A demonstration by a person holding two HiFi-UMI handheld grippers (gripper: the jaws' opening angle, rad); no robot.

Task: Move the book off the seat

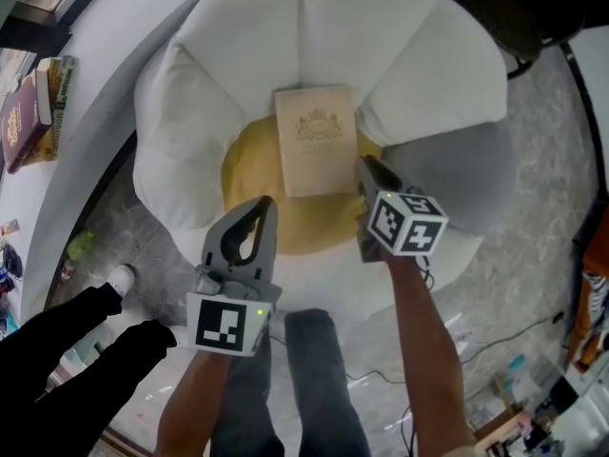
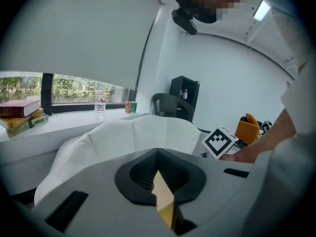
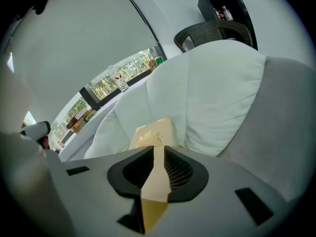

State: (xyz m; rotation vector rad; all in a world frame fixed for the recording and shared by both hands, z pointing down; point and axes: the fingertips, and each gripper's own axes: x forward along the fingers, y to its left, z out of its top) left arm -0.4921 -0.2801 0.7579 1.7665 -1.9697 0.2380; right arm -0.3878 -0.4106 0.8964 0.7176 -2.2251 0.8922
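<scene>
While the cream book (image 1: pixel 316 139) lies flat on the flower-shaped seat (image 1: pixel 238 27), its near half on the yellow centre (image 1: pixel 249 174) and its far edge against the white back petals, both grippers hang over the front of the cushion. The right gripper (image 1: pixel 364 163) points down and forward, its tips just beside the book's near right corner; whether they touch it cannot be told from the head view. In the right gripper view its jaws stand a narrow slit apart with nothing clamped, and the book's cover (image 3: pixel 150 132) shows just beyond the tips and through the slit. The left gripper (image 1: pixel 269 201) sits nearer the person, over the yellow centre and apart from the book's near left corner. In the left gripper view its tips meet, clenched on nothing, and only a sliver of yellow shows lower down between the jaws. A grey petal (image 1: pixel 466 174) lies to the right of the book. On the window ledge (image 1: pixel 95 74) at the left rests a stack of books (image 1: pixel 33 112), and the left gripper view also shows a clear bottle (image 2: pixel 100 105) farther along the ledge.
</scene>
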